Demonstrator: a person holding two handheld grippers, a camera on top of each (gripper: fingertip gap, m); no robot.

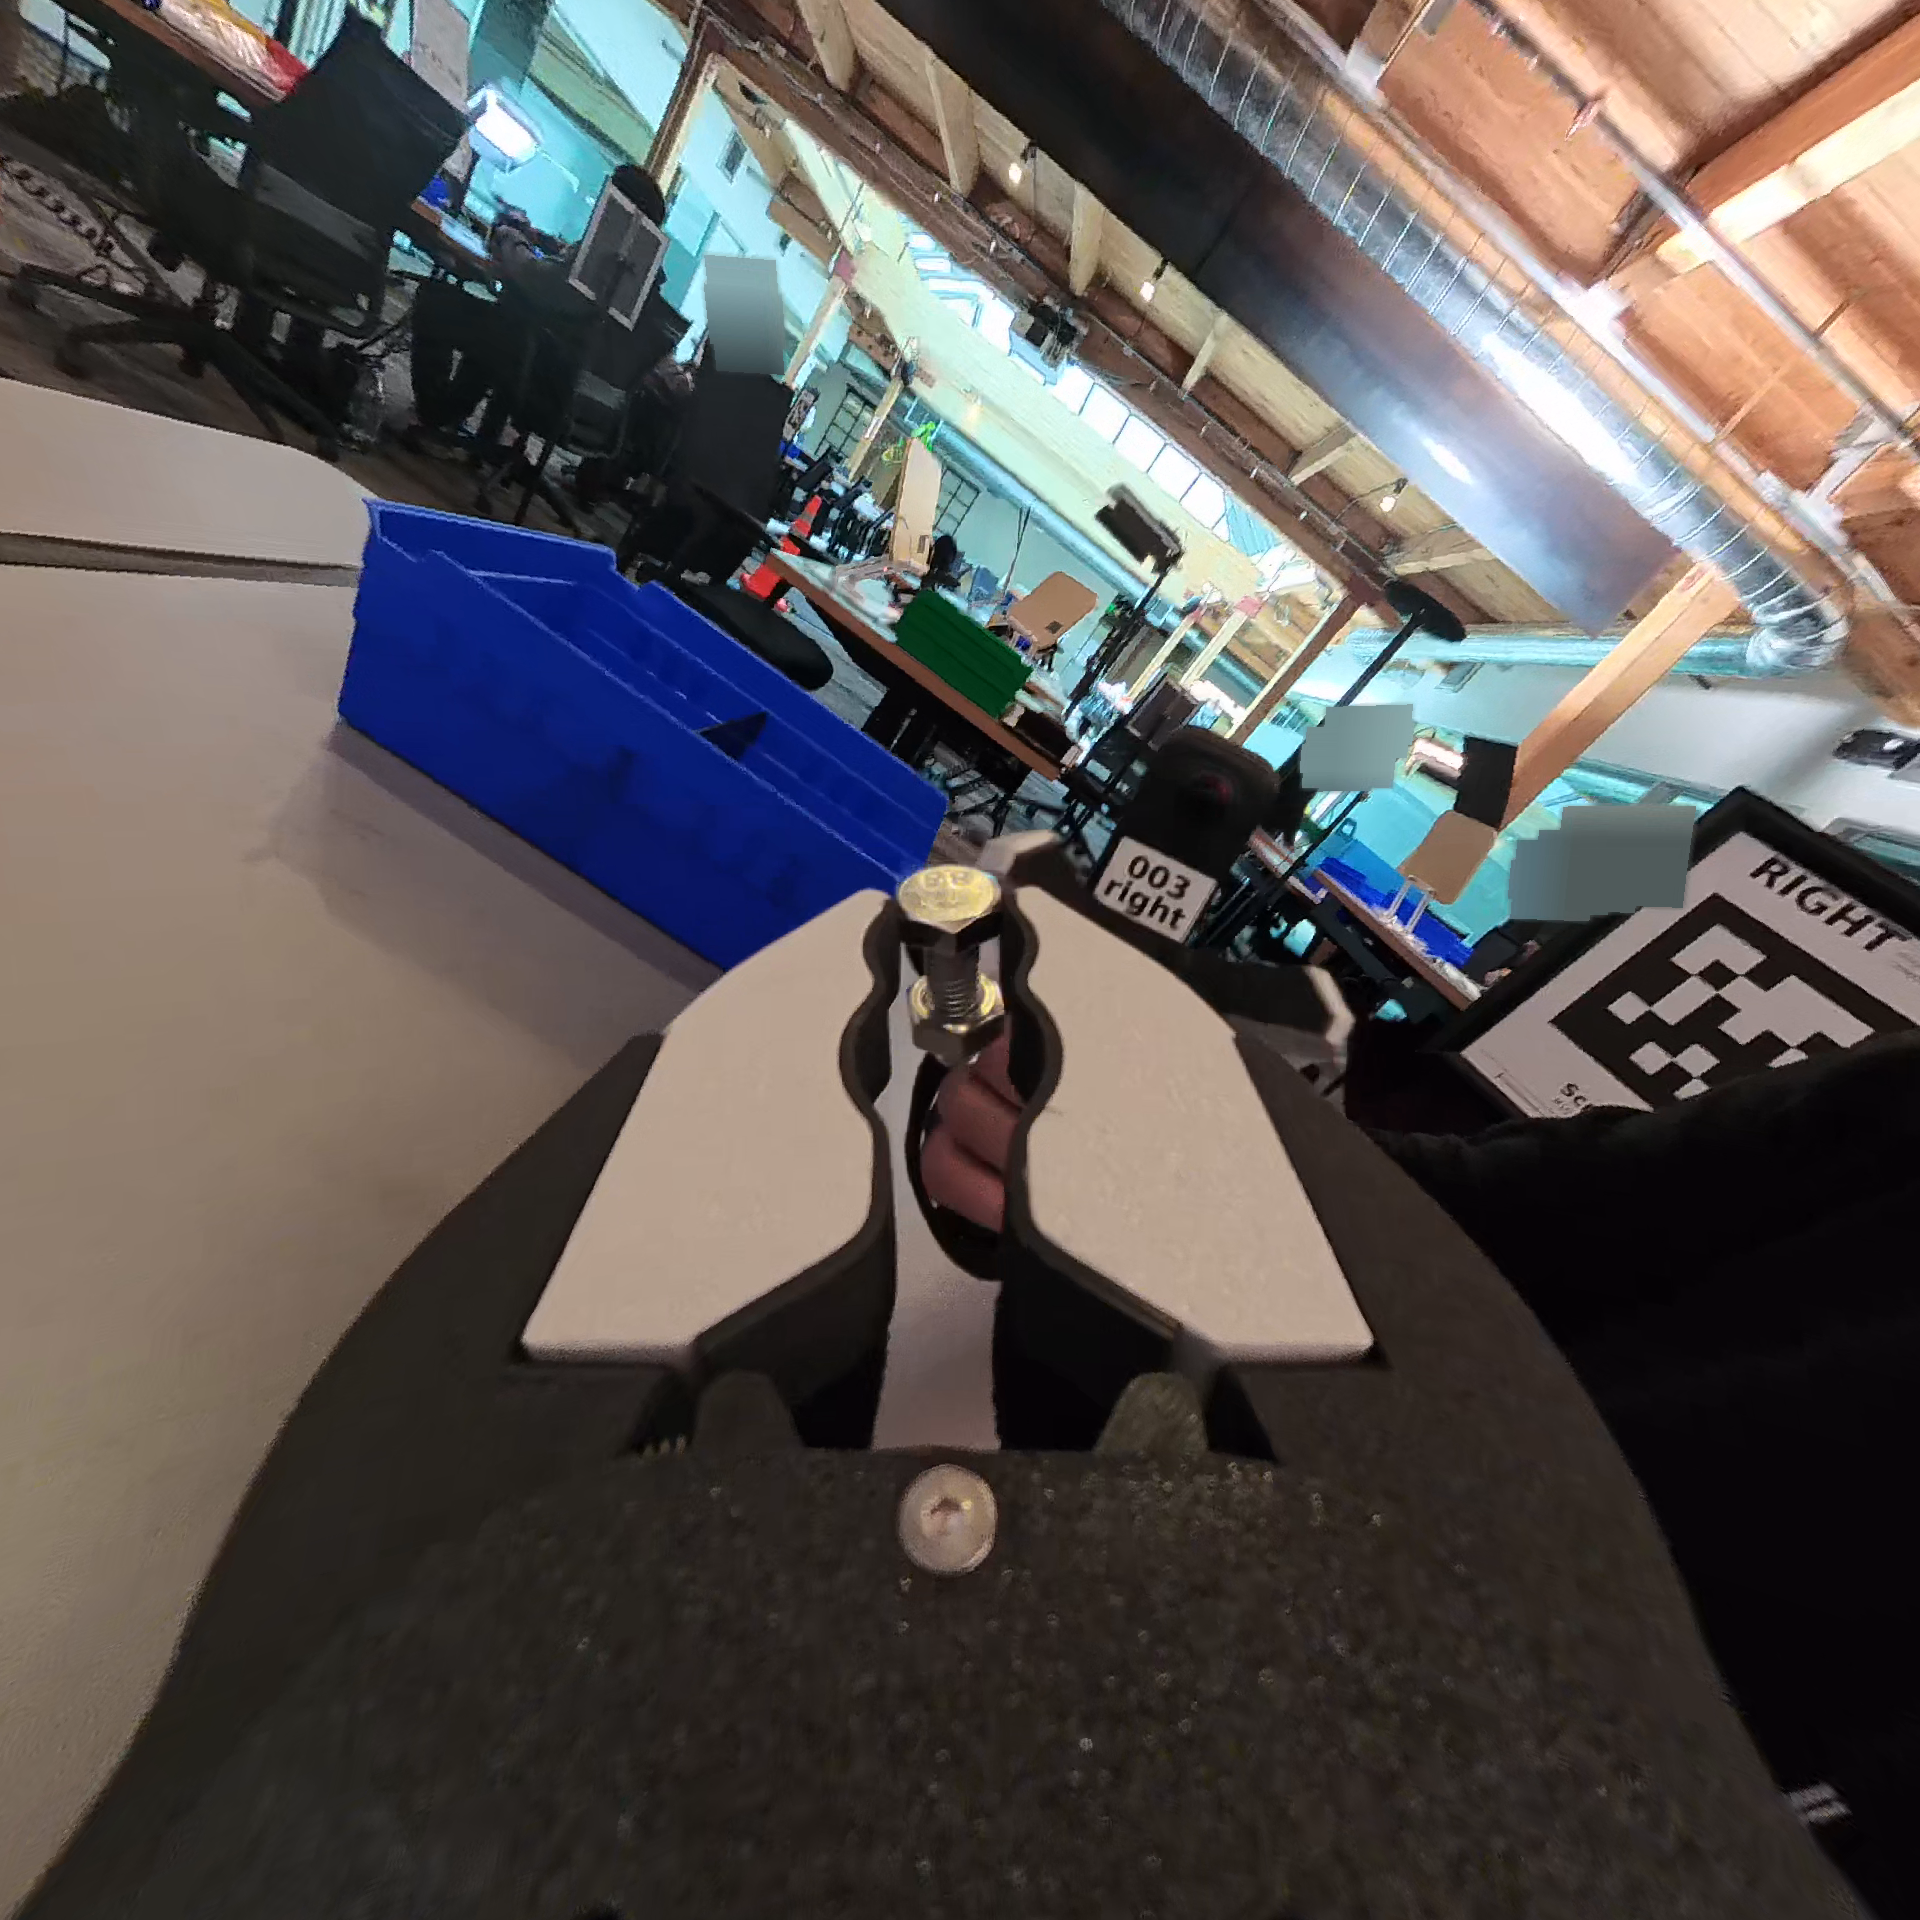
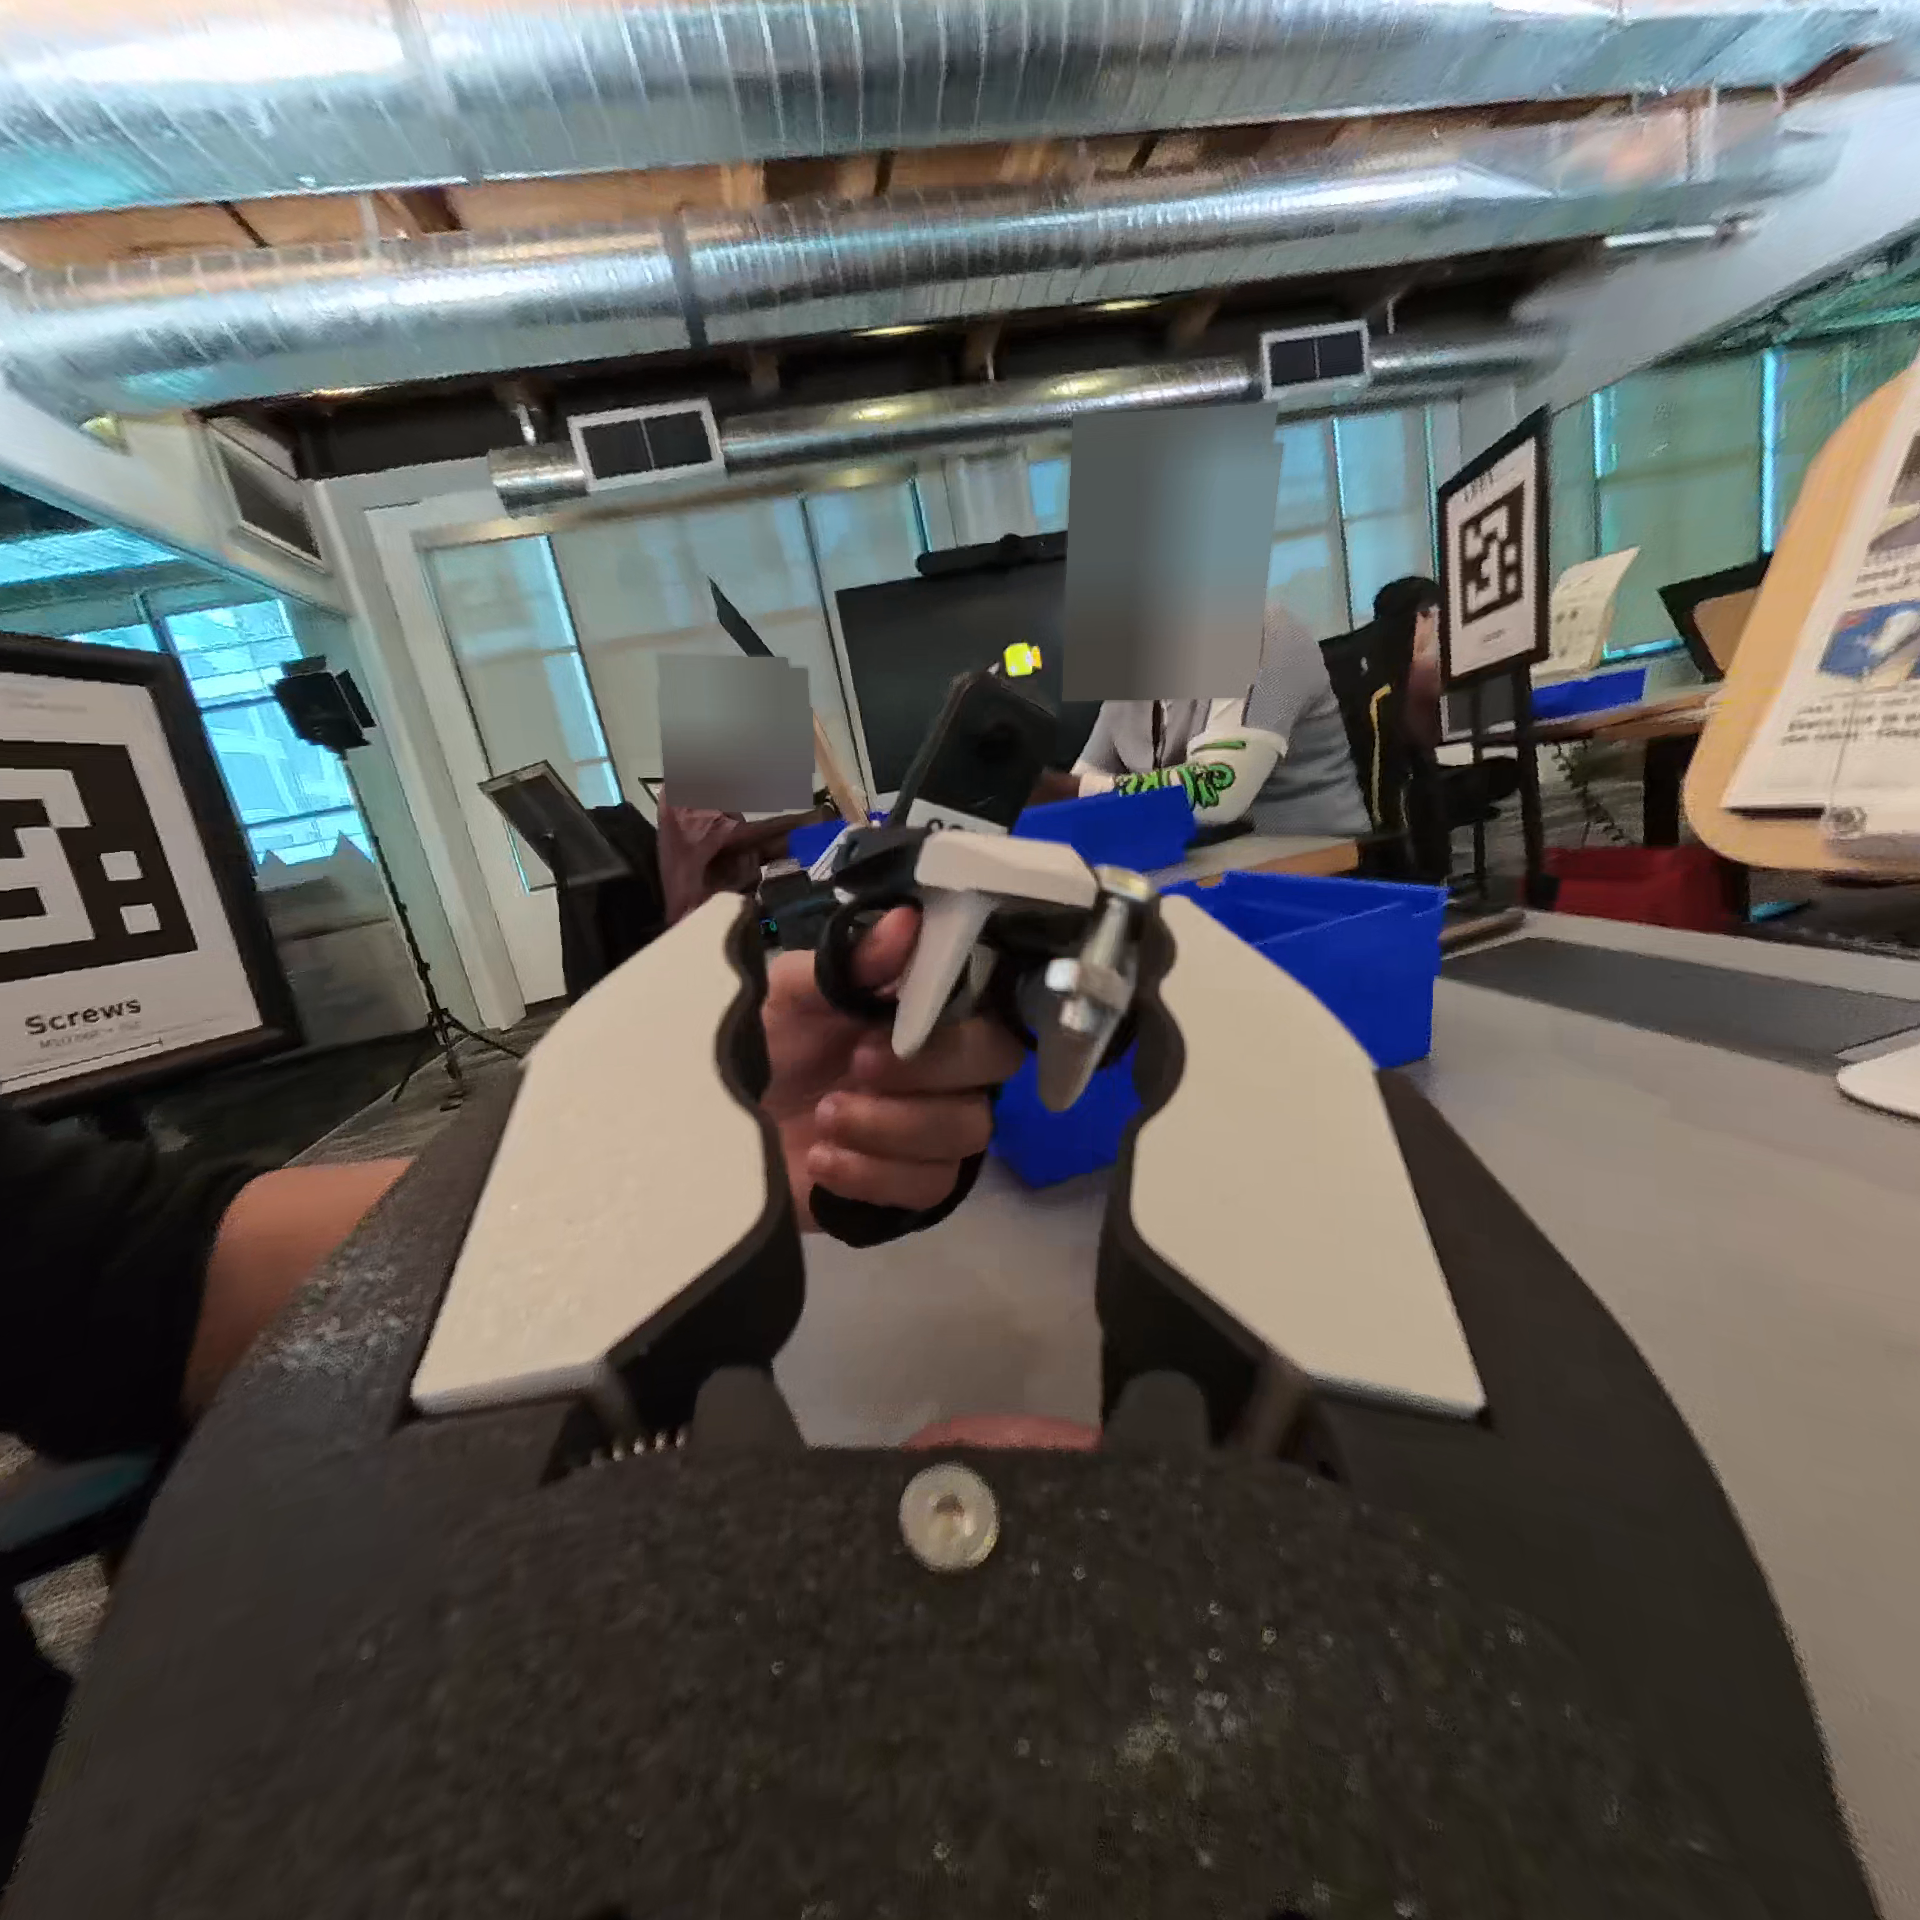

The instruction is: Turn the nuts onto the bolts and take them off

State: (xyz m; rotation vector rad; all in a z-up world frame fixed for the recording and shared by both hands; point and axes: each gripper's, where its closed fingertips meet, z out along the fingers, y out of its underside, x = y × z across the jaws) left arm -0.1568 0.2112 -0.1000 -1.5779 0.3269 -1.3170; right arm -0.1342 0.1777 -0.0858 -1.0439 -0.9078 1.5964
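- Between my left gripper's [image 1: 951, 961] pale, matte fingers [image 1: 769, 1122], I am holding a bright steel hex bolt [image 1: 948, 914], head toward the tips; the jaws are nearly closed, clamping it inside their wavy black rubber edges.
- Partway down its thread, a shiny hex nut [image 1: 954, 1013] is sitting; smooth metal on rubber could be twisting loose, I judge, once turning starts.
- Behind, a glossy blue plastic bin [image 1: 623, 717] is resting on the grey table [image 1: 156, 935].
- Across in the right wrist view, my right gripper [image 2: 951, 997] is hanging wide open, gripping nothing.
- Ahead, the bolt [image 2: 1112, 940] is leaning tilted, so I am risking a skewed approach and a jammed or dropped nut [image 2: 1070, 987].
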